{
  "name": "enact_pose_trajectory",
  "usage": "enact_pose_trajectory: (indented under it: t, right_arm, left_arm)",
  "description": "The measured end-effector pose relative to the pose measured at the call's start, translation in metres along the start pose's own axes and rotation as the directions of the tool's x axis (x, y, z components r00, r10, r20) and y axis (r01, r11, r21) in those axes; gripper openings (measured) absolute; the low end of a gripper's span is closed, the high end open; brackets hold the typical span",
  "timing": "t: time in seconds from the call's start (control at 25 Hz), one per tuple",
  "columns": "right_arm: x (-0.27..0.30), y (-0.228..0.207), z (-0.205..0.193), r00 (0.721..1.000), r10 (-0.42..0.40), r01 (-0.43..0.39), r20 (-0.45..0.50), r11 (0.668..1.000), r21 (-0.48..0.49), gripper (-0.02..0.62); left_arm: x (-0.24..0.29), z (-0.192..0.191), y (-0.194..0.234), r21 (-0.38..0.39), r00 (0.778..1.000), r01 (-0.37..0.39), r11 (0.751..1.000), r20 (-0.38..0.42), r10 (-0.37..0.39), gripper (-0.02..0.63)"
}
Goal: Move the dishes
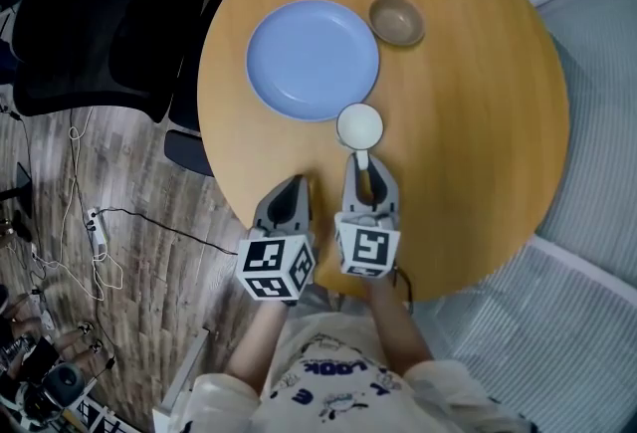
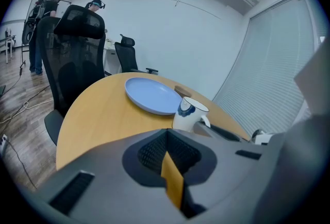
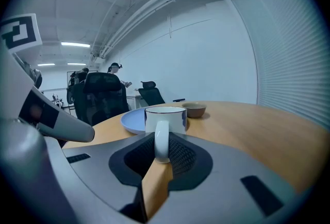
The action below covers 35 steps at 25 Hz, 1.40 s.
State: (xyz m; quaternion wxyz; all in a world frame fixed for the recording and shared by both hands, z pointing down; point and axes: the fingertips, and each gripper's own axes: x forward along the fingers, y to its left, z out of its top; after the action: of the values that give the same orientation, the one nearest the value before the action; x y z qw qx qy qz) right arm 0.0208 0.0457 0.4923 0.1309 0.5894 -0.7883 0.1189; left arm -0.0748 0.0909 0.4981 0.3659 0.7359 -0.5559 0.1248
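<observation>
A white mug (image 1: 359, 125) stands on the round wooden table (image 1: 478, 122), just in front of a blue plate (image 1: 313, 58). A small brown bowl (image 1: 397, 20) sits to the right of the plate. My right gripper (image 1: 366, 164) is shut on the mug's handle (image 3: 161, 140), which shows upright between its jaws in the right gripper view, with the mug (image 3: 165, 116) straight ahead. My left gripper (image 1: 297, 186) rests to the left of the right one, shut and empty. From the left gripper (image 2: 166, 138) I see the plate (image 2: 152, 95) and the mug (image 2: 188, 114) ahead.
A black office chair (image 1: 100, 33) stands left of the table, with cables and a power strip (image 1: 97, 227) on the wood floor. Window blinds (image 1: 597, 172) run along the right side. People stand far back (image 2: 46, 6) in the room.
</observation>
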Motion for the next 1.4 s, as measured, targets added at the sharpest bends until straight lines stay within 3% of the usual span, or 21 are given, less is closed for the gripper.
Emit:
enact_pose_trajectory:
  t: [0.68, 0.84, 0.88, 1.4]
  right_arm:
    - [-0.002, 0.007, -0.014, 0.999, 0.005, -0.007, -0.043, 0.999, -0.051, 0.059]
    - [0.000, 0.014, -0.028, 0.992, 0.056, -0.059, -0.117, 0.998, -0.021, 0.187]
    - [0.000, 0.014, -0.028, 0.991, 0.061, -0.063, -0.118, 0.998, -0.013, 0.192]
    - [-0.049, -0.033, 0.035, 0.996, 0.092, -0.092, -0.003, 0.996, 0.017, 0.195]
  left_arm:
    - [0.002, 0.005, -0.005, -0.004, 1.000, -0.004, 1.000, 0.008, 0.004, 0.003]
    - [0.001, 0.008, -0.002, -0.006, 1.000, -0.012, 1.000, 0.024, 0.012, 0.003]
    - [0.000, 0.010, -0.001, -0.005, 0.999, -0.014, 1.000, 0.030, 0.014, 0.003]
    - [-0.019, 0.053, -0.013, 0.026, 0.989, -0.049, 0.998, 0.142, 0.045, 0.003]
